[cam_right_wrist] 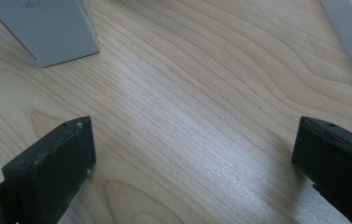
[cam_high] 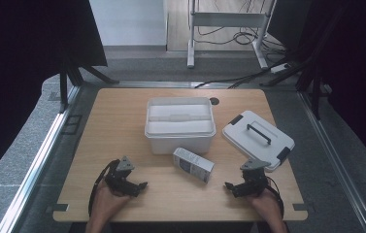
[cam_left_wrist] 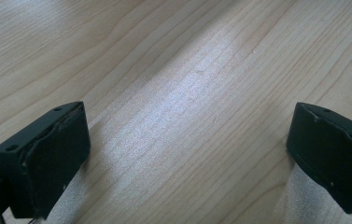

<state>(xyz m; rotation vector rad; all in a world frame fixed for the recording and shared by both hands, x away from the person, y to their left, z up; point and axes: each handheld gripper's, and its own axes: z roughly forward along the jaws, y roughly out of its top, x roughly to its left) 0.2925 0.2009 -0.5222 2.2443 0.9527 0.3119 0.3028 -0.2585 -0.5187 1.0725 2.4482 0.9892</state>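
The small box [cam_right_wrist: 47, 30] carries dark print at its top edge in the right gripper view, too cropped and blurred to read.

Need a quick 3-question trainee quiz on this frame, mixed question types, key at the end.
1. True or false: the lid sits closed on the white bin.
2. Which thing lies between the two grippers and the bin? A) a mug B) a small carton C) a sponge
3. How do the jaws of the left gripper and the right gripper stand?

Key
1. False: the lid lies on the table, to the right of the bin.
2. B
3. Both wide apart, nothing between them.
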